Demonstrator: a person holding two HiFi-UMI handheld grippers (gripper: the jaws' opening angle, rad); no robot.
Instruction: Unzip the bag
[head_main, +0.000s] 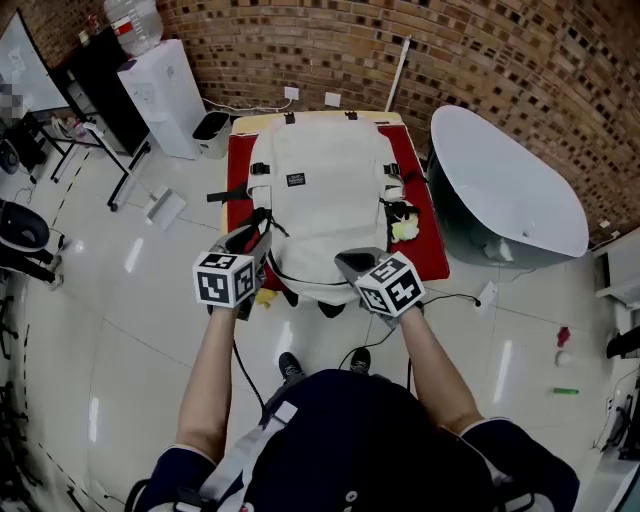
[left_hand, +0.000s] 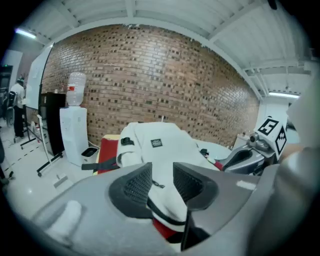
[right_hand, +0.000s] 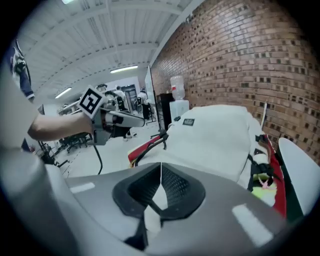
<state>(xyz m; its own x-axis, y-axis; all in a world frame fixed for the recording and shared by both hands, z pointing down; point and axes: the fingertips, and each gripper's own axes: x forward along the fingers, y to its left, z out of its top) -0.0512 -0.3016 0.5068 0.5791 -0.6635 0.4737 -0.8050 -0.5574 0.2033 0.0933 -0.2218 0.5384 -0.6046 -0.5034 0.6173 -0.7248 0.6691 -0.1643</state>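
Note:
A white backpack (head_main: 325, 200) lies flat on a red-topped table (head_main: 240, 165), its black zipper line curving along the near end. My left gripper (head_main: 257, 240) hovers at the near left corner, by a black strap loop (head_main: 262, 218). Its pads (left_hand: 137, 184) stand wide apart with only the backpack (left_hand: 160, 145) and a bit of black zipper showing between them. My right gripper (head_main: 350, 262) is at the near right end of the zipper. Its jaws (right_hand: 161, 167) meet at the tips, pinching a thin white strip of the bag (right_hand: 159, 197). I cannot tell whether that strip is the zipper pull.
A large white-and-grey tub (head_main: 510, 185) stands right of the table. A white water dispenser (head_main: 165, 95) is at the back left, before the brick wall (head_main: 480, 50). A yellow-green soft item (head_main: 405, 228) sits at the backpack's right side. Black cables trail on the floor (head_main: 460, 298).

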